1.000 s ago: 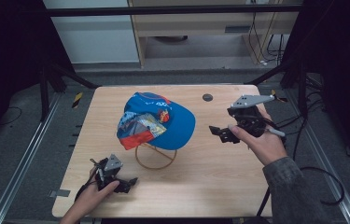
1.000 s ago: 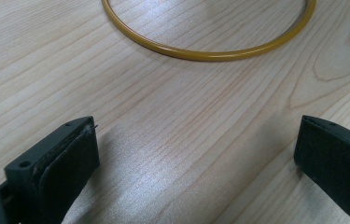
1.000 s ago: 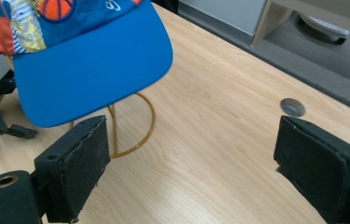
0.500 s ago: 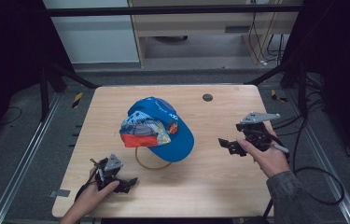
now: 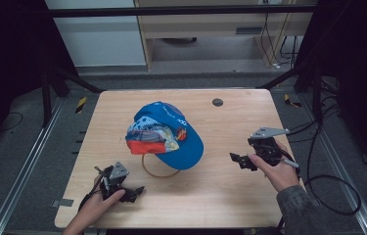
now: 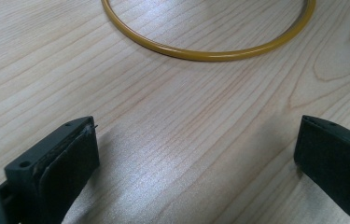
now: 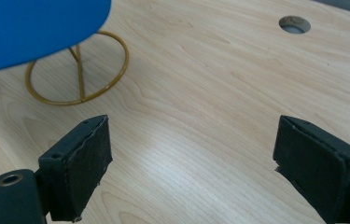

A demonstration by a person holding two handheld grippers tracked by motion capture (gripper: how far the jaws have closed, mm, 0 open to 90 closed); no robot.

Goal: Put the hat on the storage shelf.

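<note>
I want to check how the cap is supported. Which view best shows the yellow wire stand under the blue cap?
The right gripper view: the yellow wire stand shows its ring base and upright rising under the blue cap. The left gripper view shows just an arc of the ring; the high view shows part of the ring below the cap.

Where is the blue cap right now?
In the high view the blue cap sits on a yellow wire stand near the middle of the wooden table, between the left gripper and the right gripper.
</note>
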